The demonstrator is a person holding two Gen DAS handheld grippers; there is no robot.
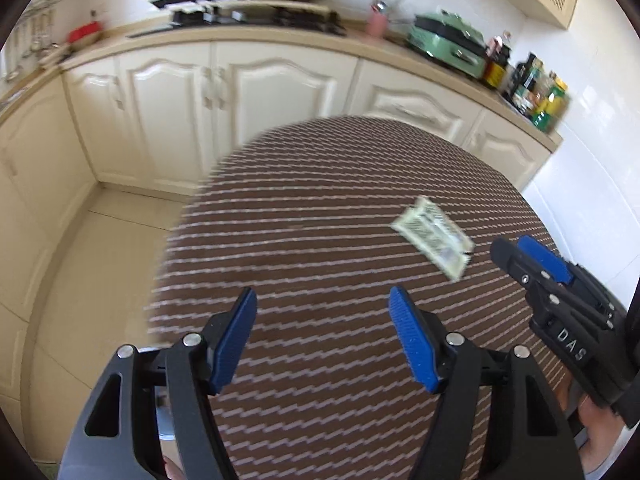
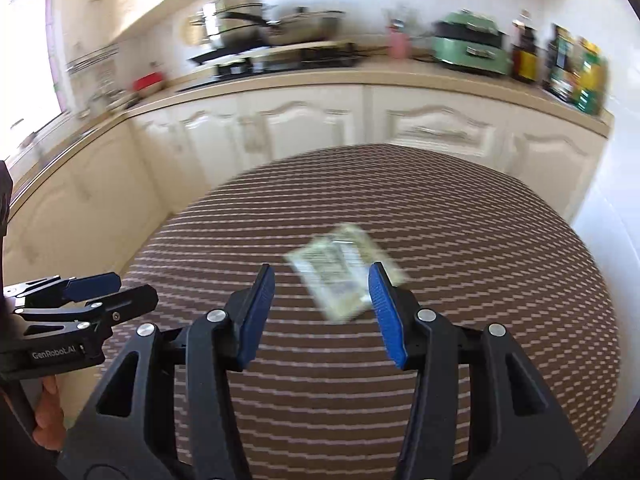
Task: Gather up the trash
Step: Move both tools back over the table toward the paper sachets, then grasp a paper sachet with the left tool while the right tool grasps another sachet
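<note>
A flat, pale wrapper (image 2: 343, 270) lies on a round table covered in a brown cloth with thin light stripes (image 2: 500, 264). From the right wrist camera, the wrapper sits just ahead of the right gripper (image 2: 322, 284), framed in the gap between its two blue pads; the right-hand pad (image 2: 384, 316) overlaps the wrapper's near right corner in this view, though motion blur makes it hard to say whether anything touches. The jaws stand wide apart and grasp nothing.

The wrapper is a rectangle set on a diagonal. In the right wrist camera its long axis runs from the far side down toward the gripper, leaning slightly from upper left to lower right, with one short end nearest the fingertips. Dark printed lines cover its upper face, too smeared to read.

From the left wrist camera, the same wrapper (image 1: 434, 238) lies ahead and well to the right of the left gripper (image 1: 322, 300), beyond its right pad and outside the gap. Here its long axis slants from upper left to lower right, the lower end pointing toward the right gripper (image 1: 532, 258), which enters from the right edge just beside it. The left gripper's jaws are also spread wide, with only bare striped cloth between them.

Behind the table runs a cream cabinet front (image 1: 240, 92) under a counter.
</note>
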